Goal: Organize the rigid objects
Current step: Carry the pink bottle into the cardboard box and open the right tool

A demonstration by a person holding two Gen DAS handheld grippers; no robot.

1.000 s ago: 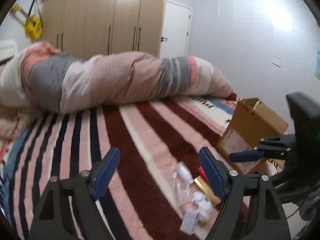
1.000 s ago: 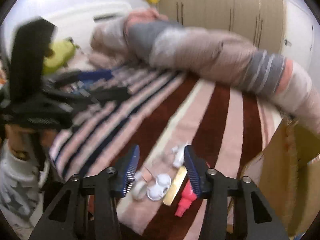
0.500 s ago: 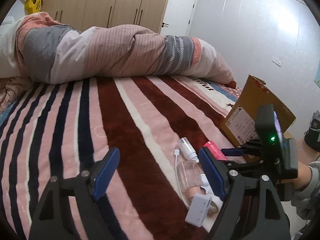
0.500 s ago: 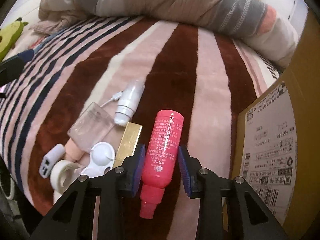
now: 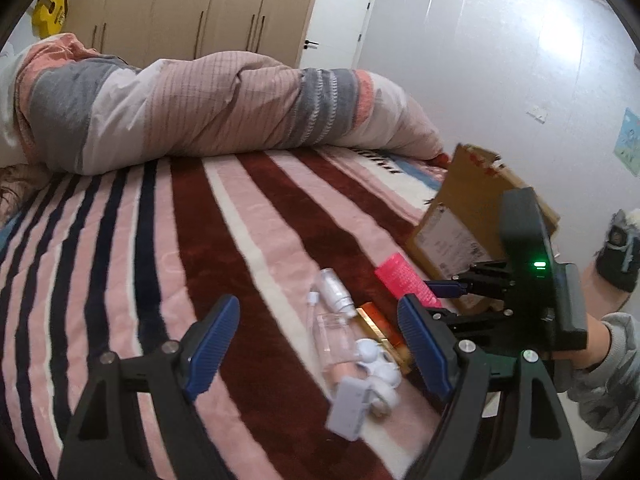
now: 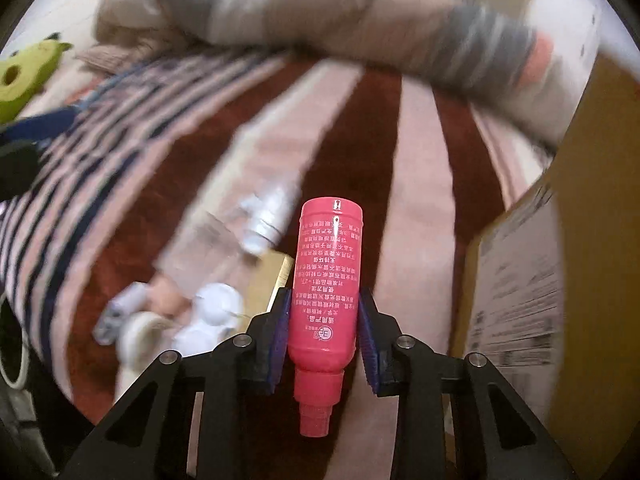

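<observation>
My right gripper (image 6: 323,330) is shut on a pink bottle (image 6: 326,280) and holds it above the striped blanket; the bottle also shows in the left wrist view (image 5: 404,280). My left gripper (image 5: 320,344) is open and empty, hovering over the bed near a cluster of small items: a clear bottle (image 5: 334,344), a white spray bottle (image 5: 334,290), a gold box (image 5: 380,328), white round pieces (image 5: 378,360) and a white adapter (image 5: 348,410). An open cardboard box (image 5: 472,216) stands at the right, next to the right gripper (image 5: 444,289).
A rolled striped duvet (image 5: 200,112) lies across the far side of the bed. The striped blanket (image 5: 120,260) spreads to the left. A green plush toy (image 6: 24,76) lies far left. Wardrobes (image 5: 180,12) and a door stand behind.
My right gripper has closed on the pink bottle and lifted it off the blanket. The left gripper has stayed open and shifted slightly.
</observation>
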